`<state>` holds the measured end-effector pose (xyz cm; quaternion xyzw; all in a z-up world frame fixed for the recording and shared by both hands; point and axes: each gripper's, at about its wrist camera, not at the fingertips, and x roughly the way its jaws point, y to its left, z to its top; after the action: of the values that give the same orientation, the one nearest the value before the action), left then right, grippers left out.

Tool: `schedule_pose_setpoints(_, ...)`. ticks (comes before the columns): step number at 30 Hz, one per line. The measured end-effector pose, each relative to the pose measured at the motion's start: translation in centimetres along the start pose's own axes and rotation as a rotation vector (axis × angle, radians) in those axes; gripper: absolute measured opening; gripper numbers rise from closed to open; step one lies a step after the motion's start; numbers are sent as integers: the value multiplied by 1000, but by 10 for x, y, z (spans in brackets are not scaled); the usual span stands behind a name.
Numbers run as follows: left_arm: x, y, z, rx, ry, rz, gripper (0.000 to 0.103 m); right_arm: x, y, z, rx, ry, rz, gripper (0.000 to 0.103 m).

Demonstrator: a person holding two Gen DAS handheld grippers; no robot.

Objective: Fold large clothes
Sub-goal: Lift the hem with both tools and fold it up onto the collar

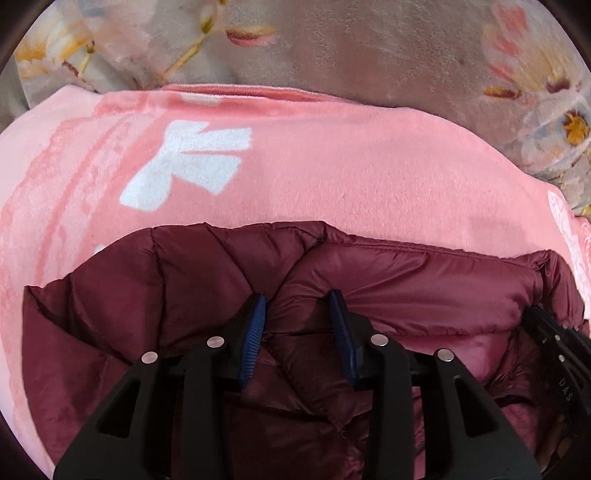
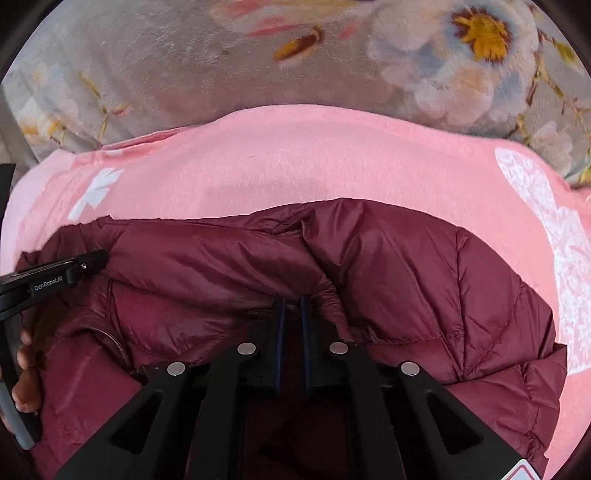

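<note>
- On the pink blanket [image 1: 332, 166], in the near part of both views, a maroon quilted puffer jacket [image 1: 406, 280] is seen lying bunched, with its far edge doubled over into a thick padded roll.
- A zip line on the jacket is visible at the lower left of the right wrist view.
- The left hand-held gripper [image 1: 299, 306] is seen with its jaws partly spread; a ridge of the jacket's fabric lies between the blue ribbed pads [image 1: 255, 339], and the pads are not seen to press on it.
- The right hand-held gripper [image 2: 291, 310] is seen with its jaws drawn nearly together; a fold of the jacket sits at and over the fingertips, and it appears to be pinched there, though the exact contact is hidden by the fabric.
- Each hand-held gripper is partly visible at the edge of the other's view, resting against the jacket.
- A person's fingers [image 2: 26, 369] are seen at the left edge of the right wrist view, around a grey handle.
- White printed shapes [image 1: 188, 166] are noted on the pink blanket, beyond and beside the jacket.
- Beyond the pink blanket, a grey plush cover with a flower print [image 2: 480, 33] is seen.
</note>
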<state>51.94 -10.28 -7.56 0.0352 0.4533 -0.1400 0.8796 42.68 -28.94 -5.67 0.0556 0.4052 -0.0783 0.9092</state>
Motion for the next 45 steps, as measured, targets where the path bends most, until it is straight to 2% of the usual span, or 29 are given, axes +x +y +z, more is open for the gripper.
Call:
schedule_pose_setpoints(5, -2, -10, -8, 35, -70, 42, 37, 1, 6, -1, -28, -19, -32, 5)
schedule_pose_setpoints(39, 0, -12, -11, 65, -87, 86, 44, 0, 3, 0, -11, -17, -11, 6)
schedule_pose_setpoints(41, 1, -13, -11, 70, -89, 96, 46, 0, 3, -1, -10, -17, -10, 6)
schedule_pose_setpoints(45, 1, -14, -10, 71, -95, 139, 58, 0, 2, 0, 1, -16, 2, 6)
